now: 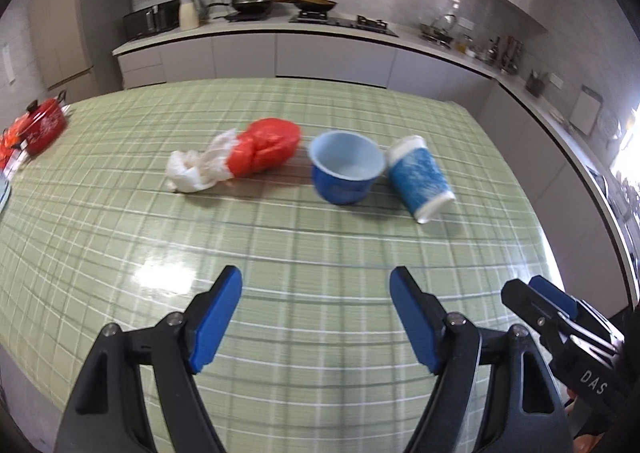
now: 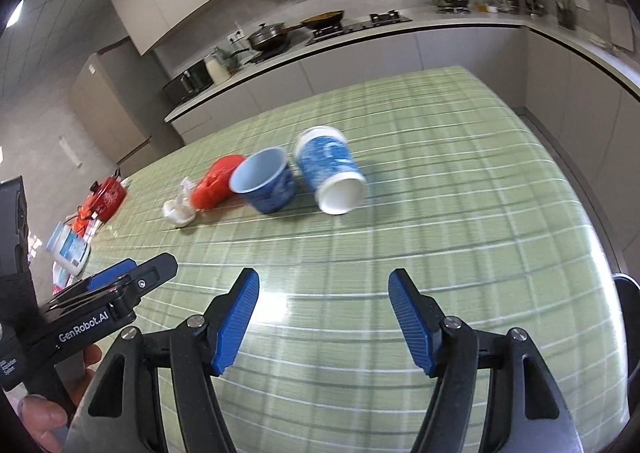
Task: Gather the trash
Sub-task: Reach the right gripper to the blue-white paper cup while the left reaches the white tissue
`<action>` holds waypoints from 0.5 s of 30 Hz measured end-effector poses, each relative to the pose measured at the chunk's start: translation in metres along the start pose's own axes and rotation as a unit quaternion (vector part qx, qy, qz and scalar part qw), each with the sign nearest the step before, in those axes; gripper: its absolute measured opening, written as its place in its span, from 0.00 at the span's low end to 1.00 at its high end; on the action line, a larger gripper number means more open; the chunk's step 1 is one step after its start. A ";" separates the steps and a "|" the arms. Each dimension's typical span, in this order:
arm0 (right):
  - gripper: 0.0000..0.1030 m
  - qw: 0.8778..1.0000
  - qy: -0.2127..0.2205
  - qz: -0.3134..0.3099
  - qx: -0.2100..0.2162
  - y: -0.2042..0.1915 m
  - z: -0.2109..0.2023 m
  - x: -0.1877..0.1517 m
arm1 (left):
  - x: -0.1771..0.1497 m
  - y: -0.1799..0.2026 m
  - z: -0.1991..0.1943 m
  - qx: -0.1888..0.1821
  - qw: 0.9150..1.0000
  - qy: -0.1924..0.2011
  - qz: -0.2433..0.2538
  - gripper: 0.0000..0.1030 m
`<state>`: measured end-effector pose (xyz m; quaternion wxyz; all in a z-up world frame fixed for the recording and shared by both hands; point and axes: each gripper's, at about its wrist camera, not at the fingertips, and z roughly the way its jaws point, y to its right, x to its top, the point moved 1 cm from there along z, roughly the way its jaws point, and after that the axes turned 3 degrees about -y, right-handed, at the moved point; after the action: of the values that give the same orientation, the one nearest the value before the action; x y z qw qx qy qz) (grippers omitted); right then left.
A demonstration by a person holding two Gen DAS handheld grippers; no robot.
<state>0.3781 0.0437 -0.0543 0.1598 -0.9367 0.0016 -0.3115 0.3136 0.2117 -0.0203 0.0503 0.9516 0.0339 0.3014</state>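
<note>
On the green checked tablecloth (image 1: 320,253) lie a crumpled white tissue (image 1: 196,169), a red plastic bag (image 1: 266,151), a short blue cup (image 1: 344,169) standing tilted, and a taller blue-and-white paper cup (image 1: 420,177) on its side. The same items show in the right wrist view: tissue (image 2: 180,209), red bag (image 2: 214,183), short cup (image 2: 266,179), paper cup (image 2: 332,175). My left gripper (image 1: 316,285) is open and empty, well short of the trash. My right gripper (image 2: 324,287) is open and empty too, and shows at the left view's right edge (image 1: 540,301).
A red pot (image 1: 42,125) stands at the table's left edge, with small packets (image 2: 70,247) nearby. Kitchen counters with a stove and pans (image 1: 256,1) run behind and to the right. The table's right edge (image 1: 532,213) drops to the floor.
</note>
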 end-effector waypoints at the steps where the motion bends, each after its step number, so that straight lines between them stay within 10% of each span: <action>1: 0.67 1.000 -0.002 -0.009 0.002 -0.006 0.003 0.003 | 0.002 -0.005 0.001 0.002 1.000 0.002 -0.005 0.75; 15: 0.68 0.998 -0.003 -0.049 0.034 -0.007 0.029 0.032 | 0.017 -0.021 0.009 0.059 0.998 0.013 -0.015 0.75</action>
<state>0.4204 0.0555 -0.0552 0.1759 -0.9306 -0.0556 -0.3160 0.3325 0.2334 -0.0203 -0.0021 0.9483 0.0665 0.3103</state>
